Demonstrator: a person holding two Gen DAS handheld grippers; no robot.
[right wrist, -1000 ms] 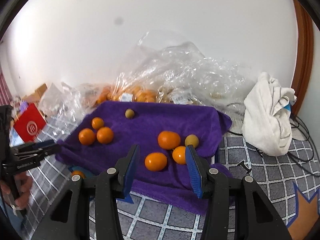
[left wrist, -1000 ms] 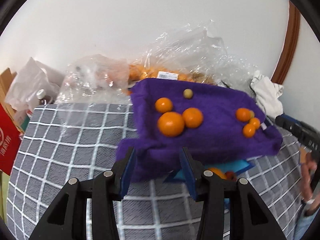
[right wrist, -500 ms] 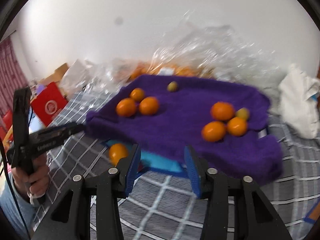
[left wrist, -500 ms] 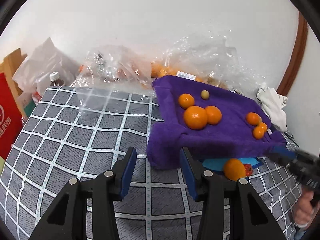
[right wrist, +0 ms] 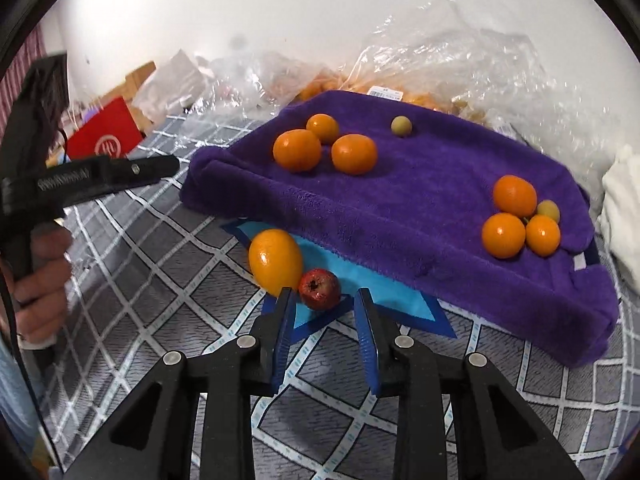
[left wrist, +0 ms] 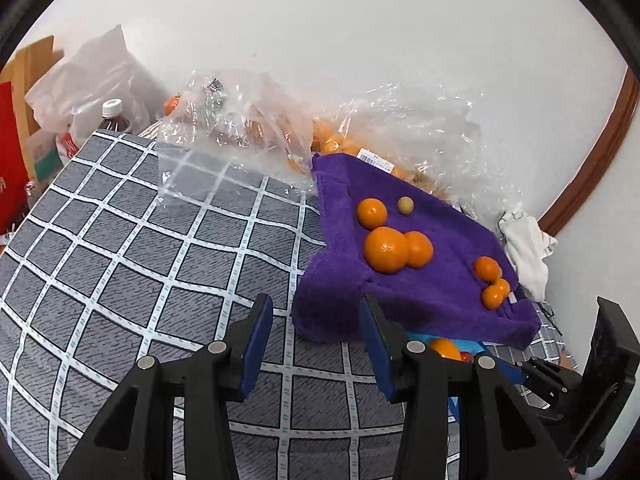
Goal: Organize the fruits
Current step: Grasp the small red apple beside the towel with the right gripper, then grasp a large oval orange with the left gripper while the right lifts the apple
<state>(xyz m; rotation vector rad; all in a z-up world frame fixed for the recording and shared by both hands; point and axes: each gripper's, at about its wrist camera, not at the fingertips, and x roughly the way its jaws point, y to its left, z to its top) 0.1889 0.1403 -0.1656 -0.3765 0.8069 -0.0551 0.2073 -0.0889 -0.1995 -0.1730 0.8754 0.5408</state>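
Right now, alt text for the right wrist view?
The open right gripper points at a small red fruit beside an orange on a blue mat, at the edge of a purple towel that carries more oranges. The left gripper shows at the left, over a grey checked cloth.

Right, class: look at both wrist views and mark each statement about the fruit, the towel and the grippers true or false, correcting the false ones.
1. The small red fruit lies on the purple towel. False: it lies off the towel, on the blue patch.
2. The right gripper is open. True.
3. The left gripper holds an orange. False: it is open and empty.
4. A yellow-orange oval fruit sits beside the red fruit. True.
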